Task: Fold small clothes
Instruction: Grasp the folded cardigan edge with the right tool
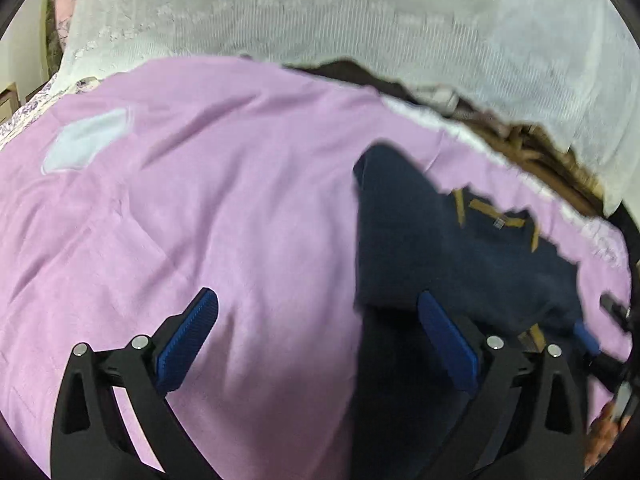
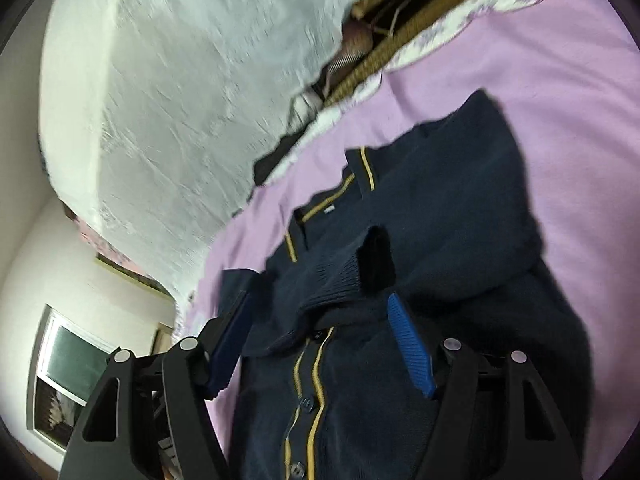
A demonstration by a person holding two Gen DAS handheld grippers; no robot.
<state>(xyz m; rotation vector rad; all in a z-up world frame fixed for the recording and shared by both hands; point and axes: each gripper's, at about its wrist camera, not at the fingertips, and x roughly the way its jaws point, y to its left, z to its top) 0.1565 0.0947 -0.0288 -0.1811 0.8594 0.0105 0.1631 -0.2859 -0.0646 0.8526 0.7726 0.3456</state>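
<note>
A navy cardigan with yellow trim (image 2: pixel 440 216) lies on a pink bedsheet (image 2: pixel 560 80). One ribbed sleeve cuff (image 2: pixel 360 268) is folded across its chest. My right gripper (image 2: pixel 320 320) is open just above the cardigan's buttoned front, with its fingers on either side of the folded sleeve. In the left wrist view the cardigan (image 1: pixel 460 248) lies at the right. My left gripper (image 1: pixel 316 324) is open and empty over the pink sheet (image 1: pixel 200 200), with its right finger (image 1: pixel 448 340) at the cardigan's left edge. The right gripper's blue pad (image 1: pixel 586 336) shows at the far right.
A white lace cloth (image 1: pixel 320 12) hangs behind the bed; it also shows in the right wrist view (image 2: pixel 180 80). A brown wooden headboard (image 2: pixel 420 20) runs between cloth and sheet. A pale patch (image 1: pixel 88 140) marks the sheet at left. A window (image 2: pixel 68 368) is at far left.
</note>
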